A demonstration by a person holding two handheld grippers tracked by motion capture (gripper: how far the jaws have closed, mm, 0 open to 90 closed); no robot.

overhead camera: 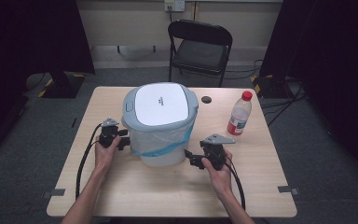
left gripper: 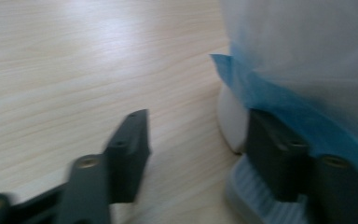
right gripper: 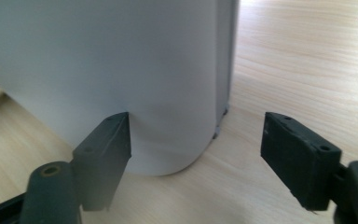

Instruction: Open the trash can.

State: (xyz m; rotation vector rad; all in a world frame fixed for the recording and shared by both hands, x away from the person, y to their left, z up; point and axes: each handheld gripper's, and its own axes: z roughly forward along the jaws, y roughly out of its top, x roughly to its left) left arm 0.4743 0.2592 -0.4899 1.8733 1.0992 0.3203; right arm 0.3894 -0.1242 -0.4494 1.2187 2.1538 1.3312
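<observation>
Both hands sit low in frame, left gripper (overhead camera: 120,136) and right gripper (overhead camera: 192,157) gaping, released, flanking the lidded grey-white plastic bin (overhead camera: 161,122). Nothing looks started; bin lid shut, clear red-capped plastic bottle (overhead camera: 239,113) untouched upper right.

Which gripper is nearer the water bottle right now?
Right. The right gripper sits below-left of the bottle; the left gripper is across the bin from it.
</observation>
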